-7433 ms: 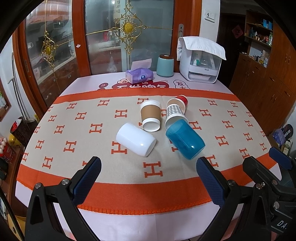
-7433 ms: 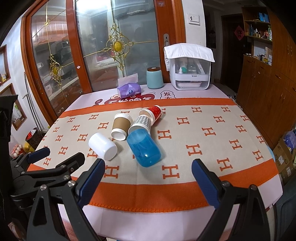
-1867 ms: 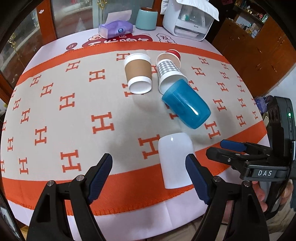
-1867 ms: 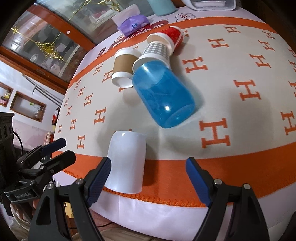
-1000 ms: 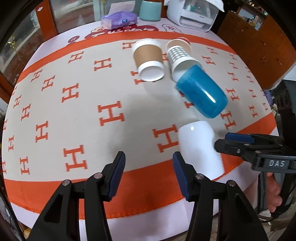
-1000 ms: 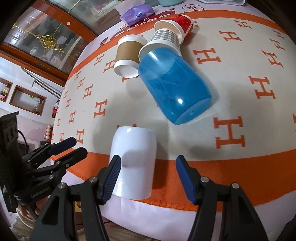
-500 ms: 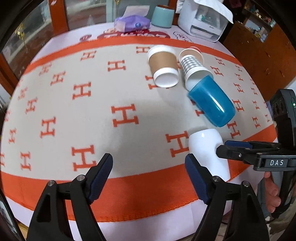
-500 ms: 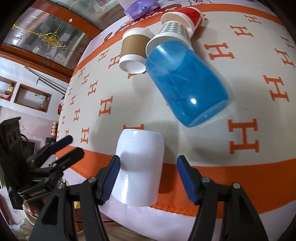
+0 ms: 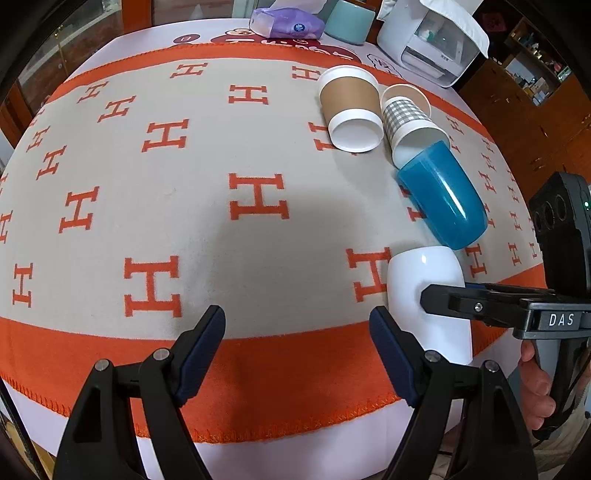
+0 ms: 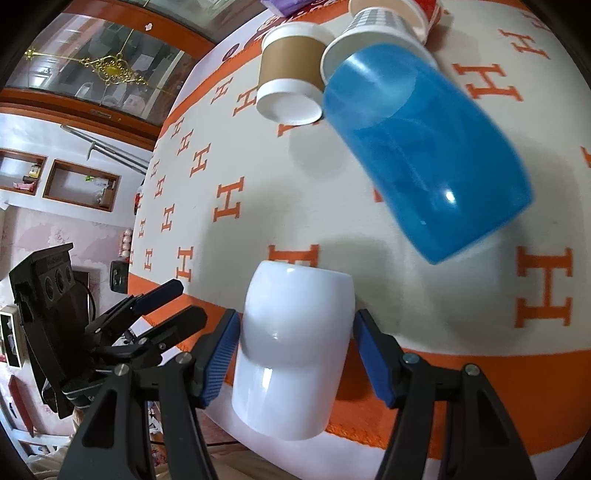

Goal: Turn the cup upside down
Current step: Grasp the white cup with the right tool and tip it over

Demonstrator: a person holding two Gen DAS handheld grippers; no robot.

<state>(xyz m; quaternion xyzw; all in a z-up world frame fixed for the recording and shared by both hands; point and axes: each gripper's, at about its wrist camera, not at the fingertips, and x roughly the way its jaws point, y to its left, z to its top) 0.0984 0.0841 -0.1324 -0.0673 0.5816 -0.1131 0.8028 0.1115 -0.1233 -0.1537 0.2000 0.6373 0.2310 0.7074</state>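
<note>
Bottom centre of the right wrist view: right gripper [image 10: 295, 354] pads on both sides of 1 white cup [image 10: 291, 354], clamped on it, cup upside down at the cloth's near orange edge. Left gripper [image 9: 295, 343] spread wide, holding nothing, bottom centre of its view. Beyond: 1 blue cup [image 10: 424, 155] on its side, then 3 paper cups lying down, brown [image 10: 291, 74], checked [image 10: 376, 26], red [image 10: 432, 11], top of frame.

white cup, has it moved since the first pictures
Yes. The white cup lay beside the brown sleeve cup in mid-cloth; now it is on the near orange border, below the blue cup, between the right tool pads.
</note>
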